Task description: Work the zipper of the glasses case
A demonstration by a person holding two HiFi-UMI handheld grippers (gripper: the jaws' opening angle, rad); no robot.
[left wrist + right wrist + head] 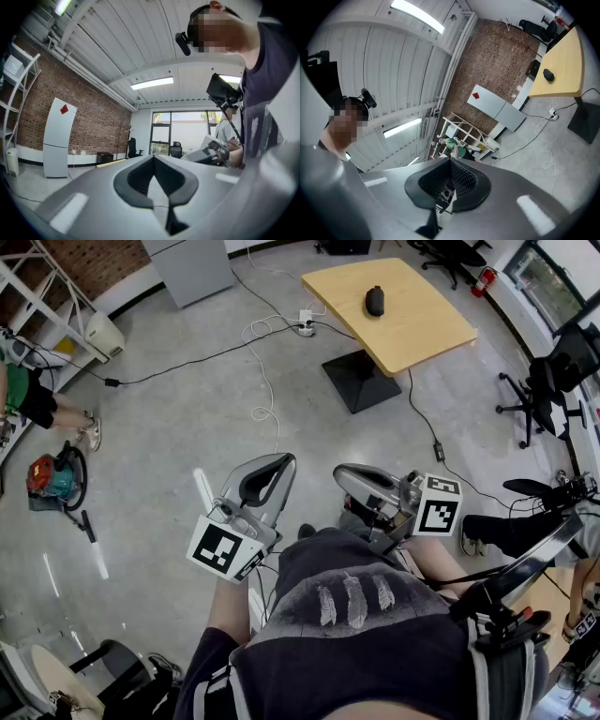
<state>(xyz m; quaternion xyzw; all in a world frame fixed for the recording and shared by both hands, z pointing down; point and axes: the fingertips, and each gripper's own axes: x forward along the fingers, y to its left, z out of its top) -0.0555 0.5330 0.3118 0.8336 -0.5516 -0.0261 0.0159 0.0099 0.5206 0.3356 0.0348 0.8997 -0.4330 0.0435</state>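
Note:
The dark glasses case (375, 301) lies on a light wooden table (422, 329) at the far side of the room, well away from both grippers. It also shows small in the right gripper view as the glasses case (548, 75) on the table (565, 70). My left gripper (270, 467) and right gripper (349, 476) are held close to the person's chest, over the floor. Both are shut, with nothing between the jaws. The left gripper (153, 157) points level across the room; the right gripper (450, 161) points toward a shelf by the brick wall.
Cables and a power strip (305, 320) run over the grey floor between me and the table. A red and teal vacuum (52, 479) and a person (28, 395) are at the left. Office chairs (553, 381) stand at the right. A white cabinet (192, 268) stands at the back.

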